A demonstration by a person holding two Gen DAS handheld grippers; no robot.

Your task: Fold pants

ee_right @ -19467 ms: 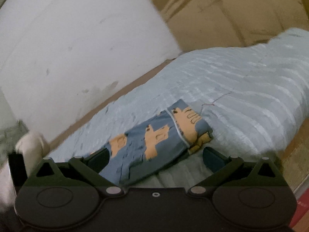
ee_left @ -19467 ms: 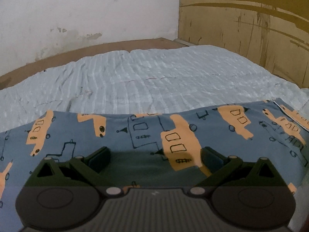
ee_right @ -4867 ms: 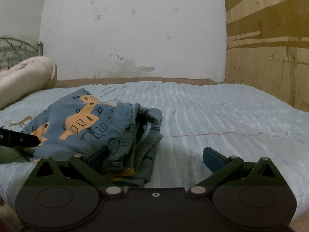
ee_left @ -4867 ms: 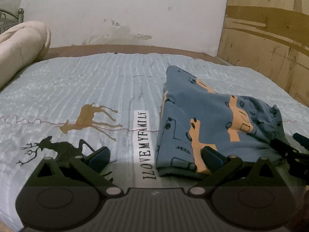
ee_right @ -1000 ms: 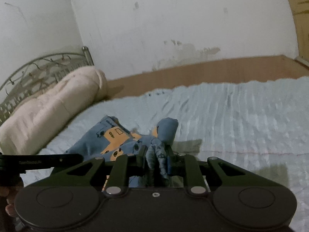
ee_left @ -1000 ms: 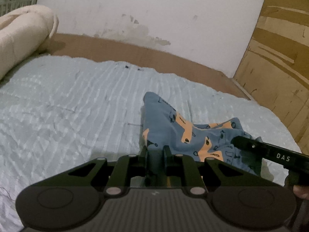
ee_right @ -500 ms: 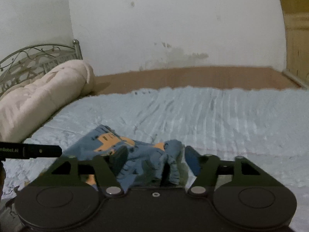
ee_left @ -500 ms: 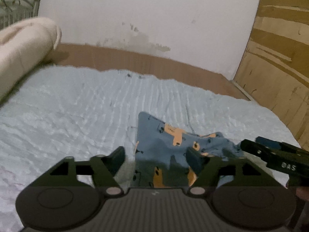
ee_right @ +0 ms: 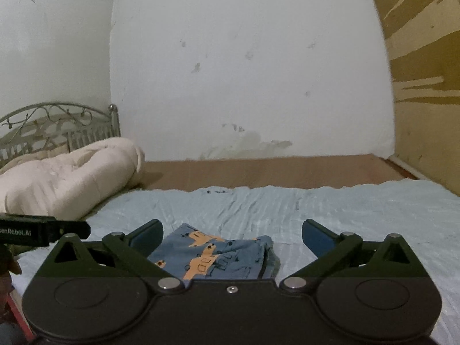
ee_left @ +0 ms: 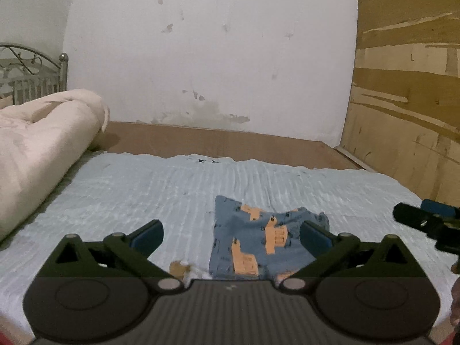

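Pants (ee_left: 258, 241), blue with orange print, lie folded in a small bundle on the ribbed pale-blue bedspread (ee_left: 143, 189), near a cream rolled quilt (ee_left: 40, 143) and stained white wall (ee_left: 210, 57). Left gripper (ee_left: 230, 234) and right gripper (ee_right: 231, 234) hover released, holding nothing.

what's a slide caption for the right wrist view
Open right tongs above folded blue pants on the pale bedsheet.
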